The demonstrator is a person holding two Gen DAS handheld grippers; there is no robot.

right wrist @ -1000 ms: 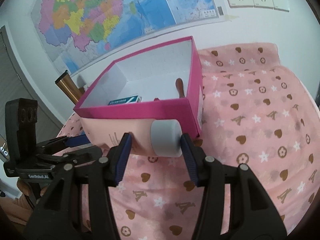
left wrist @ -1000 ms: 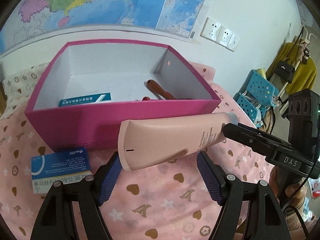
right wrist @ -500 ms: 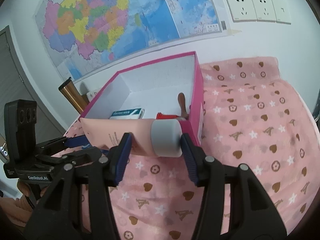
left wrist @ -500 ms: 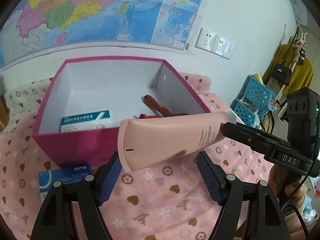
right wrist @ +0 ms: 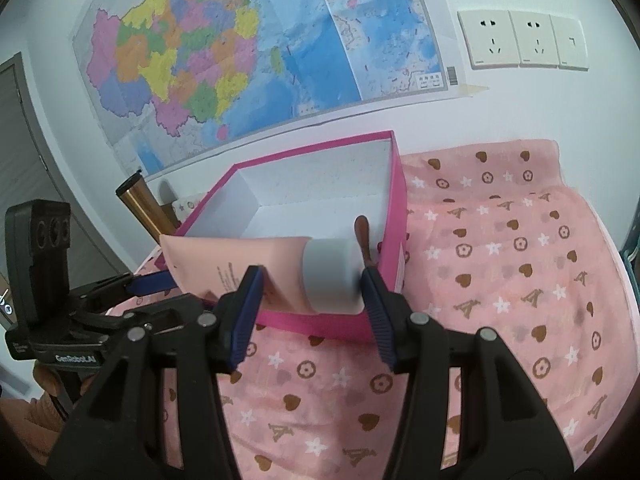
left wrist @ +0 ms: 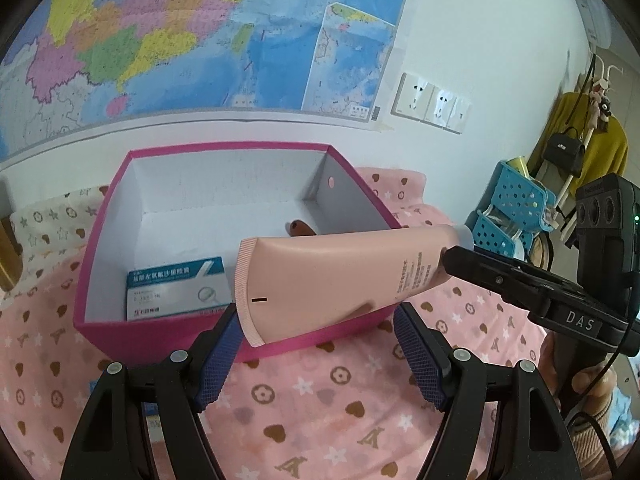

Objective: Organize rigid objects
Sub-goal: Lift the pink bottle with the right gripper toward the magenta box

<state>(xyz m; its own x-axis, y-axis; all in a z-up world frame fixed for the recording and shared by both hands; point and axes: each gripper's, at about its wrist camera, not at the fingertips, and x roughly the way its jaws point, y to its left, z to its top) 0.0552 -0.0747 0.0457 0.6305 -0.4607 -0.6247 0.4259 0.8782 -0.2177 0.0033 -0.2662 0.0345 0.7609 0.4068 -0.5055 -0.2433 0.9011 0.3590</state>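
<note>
A pink tube with a grey cap hangs level over the near wall of the magenta box. My right gripper is shut on the tube's cap end; its fingers show in the left wrist view too. My left gripper stands wide, with the tube's crimped tail by its left fingertip. One blue finger of it reaches that tail in the right wrist view. In the box lie a white and teal carton and a brown-handled tool, partly hidden by the tube.
A pink patterned cloth covers the surface around the box. A wall with a map and sockets stands close behind. Blue perforated baskets sit at the right, and a bronze cylinder stands left of the box.
Both grippers have risen together with the tube. It hung in front of the box's near wall and now hangs over its rim. The blue carton on the cloth has left the view.
</note>
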